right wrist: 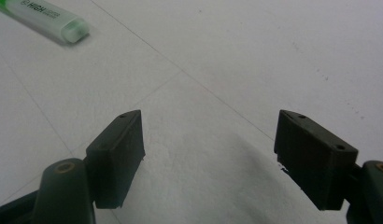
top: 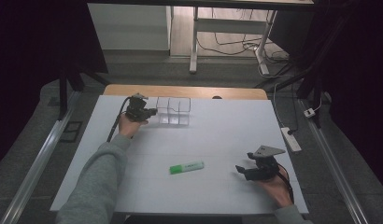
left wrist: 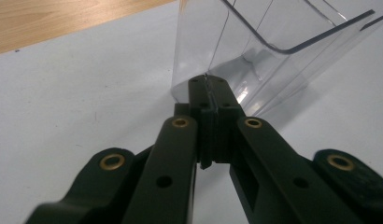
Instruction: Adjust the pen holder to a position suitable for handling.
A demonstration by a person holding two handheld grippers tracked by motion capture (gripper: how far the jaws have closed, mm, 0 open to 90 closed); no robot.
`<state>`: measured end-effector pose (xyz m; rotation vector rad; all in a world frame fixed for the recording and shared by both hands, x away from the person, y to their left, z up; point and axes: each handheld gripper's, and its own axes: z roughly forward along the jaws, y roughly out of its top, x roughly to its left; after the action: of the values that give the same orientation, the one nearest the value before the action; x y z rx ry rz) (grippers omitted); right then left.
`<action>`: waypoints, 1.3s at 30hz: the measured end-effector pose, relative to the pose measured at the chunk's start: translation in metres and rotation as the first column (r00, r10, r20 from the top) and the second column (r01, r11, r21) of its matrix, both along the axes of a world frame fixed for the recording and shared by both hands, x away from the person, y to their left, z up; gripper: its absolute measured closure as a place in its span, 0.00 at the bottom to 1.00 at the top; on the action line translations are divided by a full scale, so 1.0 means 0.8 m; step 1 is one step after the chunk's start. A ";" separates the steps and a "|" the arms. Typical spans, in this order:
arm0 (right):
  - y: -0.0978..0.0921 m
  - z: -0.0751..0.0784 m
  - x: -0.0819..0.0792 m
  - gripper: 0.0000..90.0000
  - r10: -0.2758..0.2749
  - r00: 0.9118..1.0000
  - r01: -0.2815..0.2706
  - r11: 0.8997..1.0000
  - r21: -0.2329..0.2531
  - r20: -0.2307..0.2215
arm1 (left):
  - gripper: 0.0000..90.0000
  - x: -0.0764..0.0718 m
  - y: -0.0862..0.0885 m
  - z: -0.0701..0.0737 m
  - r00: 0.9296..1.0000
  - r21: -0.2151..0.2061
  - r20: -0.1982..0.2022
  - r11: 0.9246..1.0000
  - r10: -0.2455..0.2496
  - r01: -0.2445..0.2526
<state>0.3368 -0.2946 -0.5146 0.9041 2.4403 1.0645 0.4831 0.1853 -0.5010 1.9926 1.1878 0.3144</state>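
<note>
A clear plastic container with several compartments stands at the far left of the white table. My left gripper is shut on its left wall. In the left gripper view the jaws are pressed together with the thin edge of the clear container pinched between them. A green highlighter lies flat near the table's front middle. My right gripper hovers to the right of it, open and holding nothing. In the right gripper view the highlighter lies at the top left, well beyond my right gripper.
A wooden strip runs along the table's far edge. A white power strip and cables lie on the floor at the right. The legs of a white desk stand behind the table.
</note>
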 end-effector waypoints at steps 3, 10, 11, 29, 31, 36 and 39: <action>0.000 -0.001 0.000 0.26 0.001 1.000 -0.001 1.000 -0.002 -0.002 | 0.99 0.001 -0.004 0.000 1.000 -0.004 -0.002 1.000 -0.006 0.006; 0.000 -0.001 0.000 0.26 -0.001 1.000 0.001 1.000 -0.003 -0.006 | 0.99 0.004 -0.019 0.001 1.000 0.000 -0.001 1.000 -0.024 0.024; 0.000 -0.001 0.000 0.26 0.000 1.000 0.000 1.000 -0.003 -0.006 | 0.99 0.005 -0.021 0.002 1.000 0.002 0.001 1.000 -0.025 0.025; 0.001 -0.003 0.001 0.26 0.006 1.000 -0.006 1.000 -0.008 -0.014 | 0.99 0.022 -0.056 0.005 0.999 0.001 0.006 0.999 -0.039 0.039; 0.001 -0.003 0.001 0.26 0.007 1.000 -0.007 1.000 -0.008 -0.016 | 0.99 0.023 -0.058 0.005 0.999 0.001 0.004 0.999 -0.040 0.040; 0.001 -0.005 0.001 0.26 0.007 1.000 -0.007 1.000 -0.009 -0.021 | 0.99 0.027 -0.062 0.004 0.999 -0.001 0.002 0.999 -0.042 0.042; 0.001 -0.005 0.001 0.26 0.008 1.000 -0.008 1.000 -0.010 -0.023 | 0.99 0.028 -0.065 0.003 0.999 0.001 0.001 0.999 -0.045 0.045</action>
<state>0.3379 -0.2938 -0.5186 0.9091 2.4673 1.0490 0.5055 0.1335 -0.4984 2.0166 1.1411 0.2935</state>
